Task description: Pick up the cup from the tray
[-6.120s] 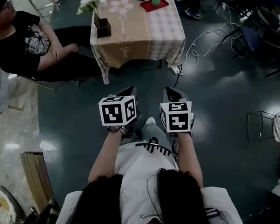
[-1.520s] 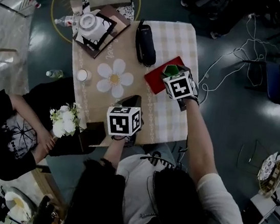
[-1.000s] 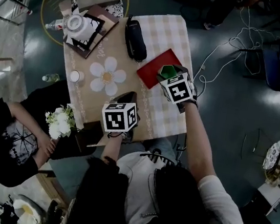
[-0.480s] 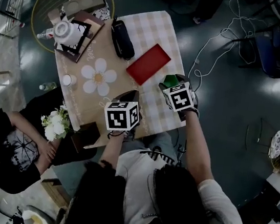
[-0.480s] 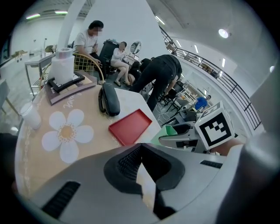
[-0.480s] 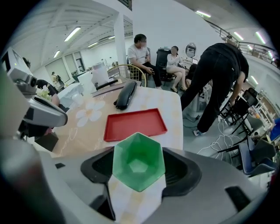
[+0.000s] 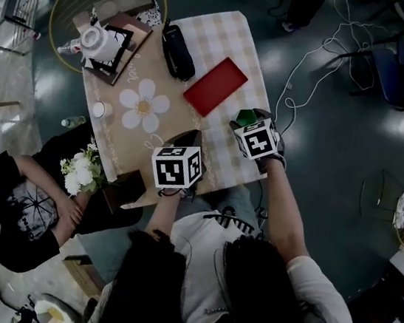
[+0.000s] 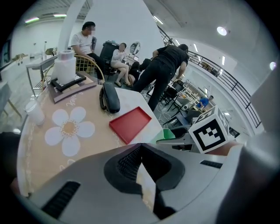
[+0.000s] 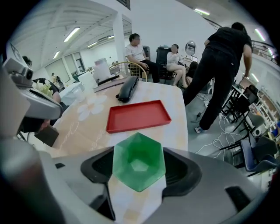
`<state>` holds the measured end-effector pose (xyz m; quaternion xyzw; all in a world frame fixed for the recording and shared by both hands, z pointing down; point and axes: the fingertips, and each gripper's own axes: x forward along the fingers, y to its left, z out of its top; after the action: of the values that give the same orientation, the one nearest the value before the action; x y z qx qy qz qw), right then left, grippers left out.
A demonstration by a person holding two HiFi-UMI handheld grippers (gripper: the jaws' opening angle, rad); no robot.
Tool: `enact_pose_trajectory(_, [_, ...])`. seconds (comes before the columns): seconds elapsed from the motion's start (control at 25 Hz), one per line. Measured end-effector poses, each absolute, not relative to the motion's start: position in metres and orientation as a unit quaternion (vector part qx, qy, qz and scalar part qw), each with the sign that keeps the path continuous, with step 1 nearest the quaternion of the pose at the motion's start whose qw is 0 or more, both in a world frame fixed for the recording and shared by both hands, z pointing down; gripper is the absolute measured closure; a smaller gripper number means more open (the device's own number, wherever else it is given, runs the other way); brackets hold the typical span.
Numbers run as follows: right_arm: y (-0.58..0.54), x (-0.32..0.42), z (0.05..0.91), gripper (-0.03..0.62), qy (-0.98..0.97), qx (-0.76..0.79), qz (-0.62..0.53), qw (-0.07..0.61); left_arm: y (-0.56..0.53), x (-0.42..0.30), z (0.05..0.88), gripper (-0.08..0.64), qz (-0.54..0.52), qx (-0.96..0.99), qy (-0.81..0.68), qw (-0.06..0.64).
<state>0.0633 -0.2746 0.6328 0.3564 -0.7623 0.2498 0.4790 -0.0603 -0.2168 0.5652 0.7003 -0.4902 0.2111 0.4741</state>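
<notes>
A green hexagonal cup point(image 9: 139, 162) sits between the jaws of my right gripper point(image 9: 140, 168), which is shut on it. In the head view the cup point(image 7: 247, 116) hangs over the near right part of the table, clear of the red tray point(image 7: 215, 86). The tray point(image 9: 138, 116) lies empty beyond the cup. My left gripper point(image 7: 189, 137) hovers over the table's near edge, to the left of the right gripper point(image 7: 248, 123). Its jaws point(image 8: 141, 151) meet at the tips with nothing between them. The left gripper view also catches the cup point(image 8: 169, 133) and the tray point(image 8: 130, 124).
A black pouch point(image 7: 178, 51) lies behind the tray. A white pot on a dark frame point(image 7: 103, 42) stands at the far left corner, a small white cup point(image 7: 99, 110) at the left edge. White flowers point(image 7: 81, 174) and a seated person point(image 7: 17, 206) are left. Cables point(image 7: 305, 67) trail right.
My right gripper has carried the green cup off the red tray, toward the near right of the table. The left gripper has shifted slightly along the near edge.
</notes>
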Motion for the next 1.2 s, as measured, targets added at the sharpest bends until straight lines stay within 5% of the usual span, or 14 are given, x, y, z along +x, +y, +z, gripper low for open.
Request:
enact_pose_trajectory(0.36, [-0.268,0.062,0.632,0.244,-0.774,0.332,0.247,0.479,-0.202,-0.075,0.564,0.552,0.213,0.689,-0.509,0.47])
enact_pose_trajectory(1.0, [-0.252,0.075,0.537,0.235,-0.821,0.391,0.232,0.346,-0.2,-0.07,0.545,0.552,0.198,0.694,-0.523,0.454])
enact_pose_trajectory(1.2, [-0.245,0.081,0.539,0.408,-0.807,0.417,0.256,0.331,-0.195,-0.065,0.538,0.552,0.19,0.699,-0.523,0.449])
